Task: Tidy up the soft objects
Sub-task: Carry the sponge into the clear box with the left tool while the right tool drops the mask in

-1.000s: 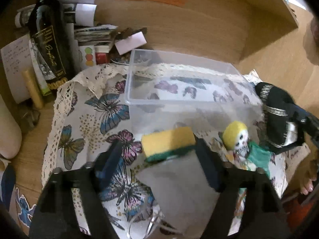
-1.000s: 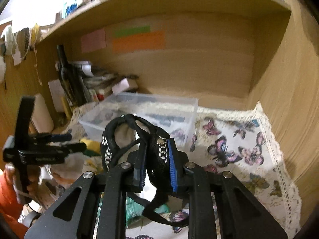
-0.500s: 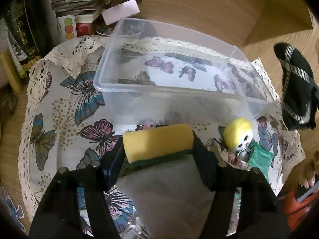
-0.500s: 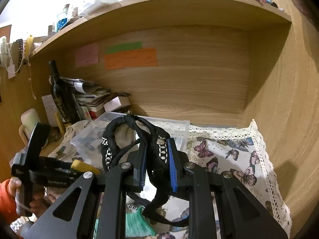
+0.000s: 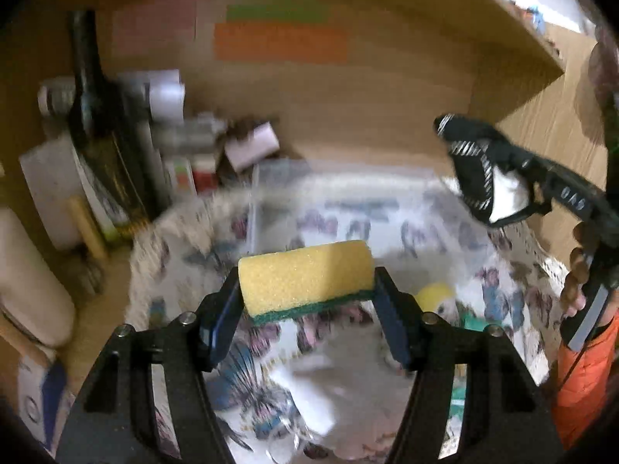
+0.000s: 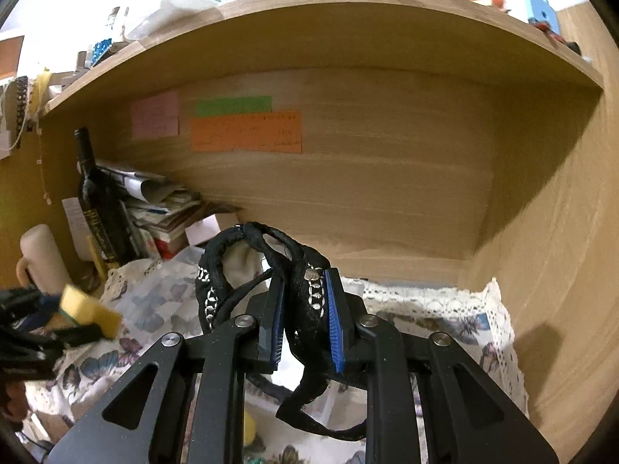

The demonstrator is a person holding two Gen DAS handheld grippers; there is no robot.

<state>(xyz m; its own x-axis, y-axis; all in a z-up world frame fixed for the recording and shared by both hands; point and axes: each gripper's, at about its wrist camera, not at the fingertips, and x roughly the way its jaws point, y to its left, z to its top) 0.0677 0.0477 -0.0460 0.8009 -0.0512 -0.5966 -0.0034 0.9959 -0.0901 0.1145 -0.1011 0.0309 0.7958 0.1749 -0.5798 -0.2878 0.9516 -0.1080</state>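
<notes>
My left gripper (image 5: 307, 290) is shut on a yellow sponge with a green scouring side (image 5: 305, 276) and holds it in the air in front of the clear plastic box (image 5: 348, 178). The sponge also shows at the left of the right wrist view (image 6: 91, 309). My right gripper (image 6: 305, 309) is shut on a black strappy garment with silver studs (image 6: 247, 263), held up high; it shows at the right of the left wrist view (image 5: 476, 170). A small doll with a yellow head (image 5: 435, 297) lies on the butterfly cloth (image 5: 247, 371) below.
A dark wine bottle (image 6: 96, 208), stacked papers (image 6: 162, 208) and a cream roll (image 6: 42, 259) crowd the back left of the wooden alcove. Sticky notes (image 6: 247, 131) hang on the back wall. The wooden side wall (image 6: 561, 270) stands close on the right. The lace-edged cloth (image 6: 445, 309) covers the surface.
My left gripper has lifted the sponge off the cloth and tilted up toward the back wall. My right gripper has risen further with the black garment.
</notes>
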